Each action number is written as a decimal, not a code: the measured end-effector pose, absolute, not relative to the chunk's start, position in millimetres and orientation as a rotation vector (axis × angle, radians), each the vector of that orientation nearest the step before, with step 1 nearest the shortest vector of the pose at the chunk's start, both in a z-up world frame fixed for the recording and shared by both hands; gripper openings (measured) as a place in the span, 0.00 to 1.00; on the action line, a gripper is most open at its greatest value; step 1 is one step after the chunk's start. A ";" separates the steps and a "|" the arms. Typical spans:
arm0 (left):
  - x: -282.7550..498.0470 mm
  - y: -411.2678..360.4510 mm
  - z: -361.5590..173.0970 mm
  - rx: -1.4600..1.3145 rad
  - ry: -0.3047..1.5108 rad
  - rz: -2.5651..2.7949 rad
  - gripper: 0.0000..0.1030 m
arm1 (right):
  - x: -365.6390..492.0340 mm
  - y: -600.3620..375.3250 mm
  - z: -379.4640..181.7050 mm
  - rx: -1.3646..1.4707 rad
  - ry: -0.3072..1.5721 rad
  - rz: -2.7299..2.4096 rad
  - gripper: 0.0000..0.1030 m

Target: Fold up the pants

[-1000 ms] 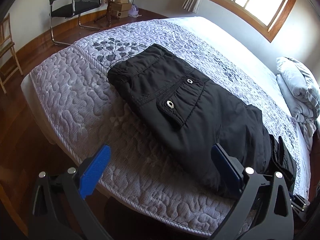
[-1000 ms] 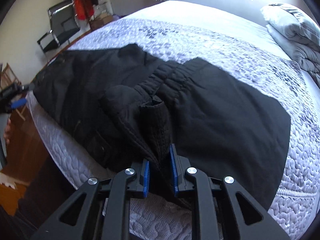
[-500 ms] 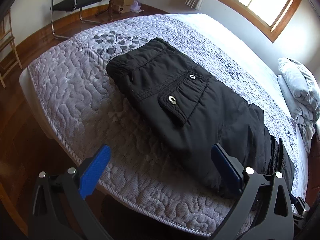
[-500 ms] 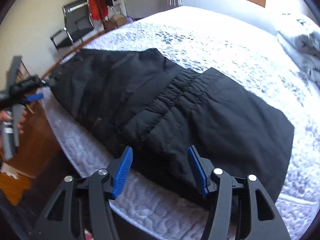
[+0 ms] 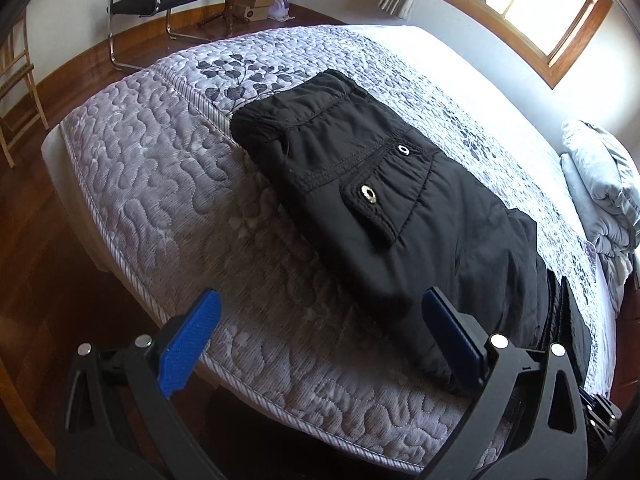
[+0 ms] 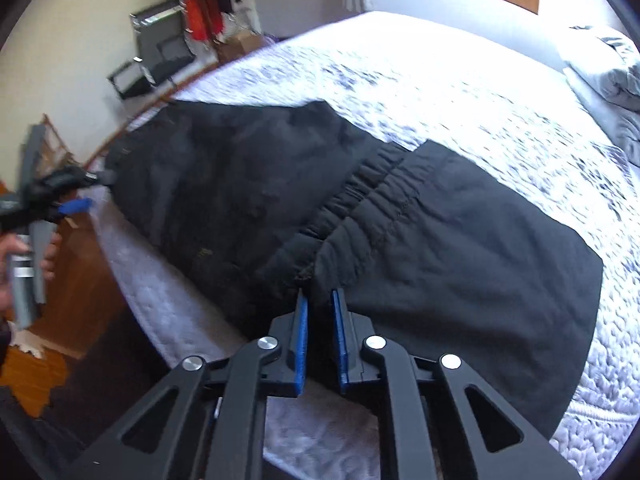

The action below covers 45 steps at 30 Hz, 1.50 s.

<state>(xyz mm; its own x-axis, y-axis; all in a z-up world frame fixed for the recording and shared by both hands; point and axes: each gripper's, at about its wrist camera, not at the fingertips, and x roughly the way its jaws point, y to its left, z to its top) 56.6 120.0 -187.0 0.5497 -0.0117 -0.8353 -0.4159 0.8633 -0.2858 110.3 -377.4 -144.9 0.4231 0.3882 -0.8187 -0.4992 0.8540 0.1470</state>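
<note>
lying on one bed (image 5: 168, 184): one black pants (image 5: 384, 216), two tongs.

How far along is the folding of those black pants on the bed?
Roughly midway, I'd guess. Done: the pants lie flat on the bed, seemingly doubled lengthwise. In hand: the right claw is shut on their near edge by the gathered waistband; the left claw hangs open, holding nothing. Left: folding the long strip across into a compact bundle.
</note>
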 end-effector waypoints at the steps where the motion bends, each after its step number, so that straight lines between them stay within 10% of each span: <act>1: 57.2 119.4 -188.2 -0.490 0.971 0.250 0.97 | 108.6 -373.3 -146.3 -0.147 0.991 0.567 0.11; 8: 60.8 118.1 -194.8 -0.516 0.992 0.227 0.97 | 111.4 -363.6 -176.0 -0.164 1.055 0.567 0.13; 18: 63.2 145.0 -203.8 -0.743 0.959 0.175 0.97 | 102.1 -425.1 -126.3 0.108 0.968 0.534 0.48; 39: 116.2 160.6 -259.7 -1.193 0.927 0.060 0.95 | 112.1 -524.0 -137.8 0.296 0.964 0.225 0.48; 45: 133.7 145.4 -259.4 -1.175 0.943 0.057 0.61 | 113.6 -520.5 -139.4 0.285 0.972 0.221 0.49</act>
<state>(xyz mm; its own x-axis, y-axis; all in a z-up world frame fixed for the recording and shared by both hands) 133.8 145.4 -259.4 0.6319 -0.4191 -0.6519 -0.4942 0.4300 -0.7555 113.6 -520.5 -139.4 0.5464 0.3100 -0.7780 -0.0566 0.9405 0.3350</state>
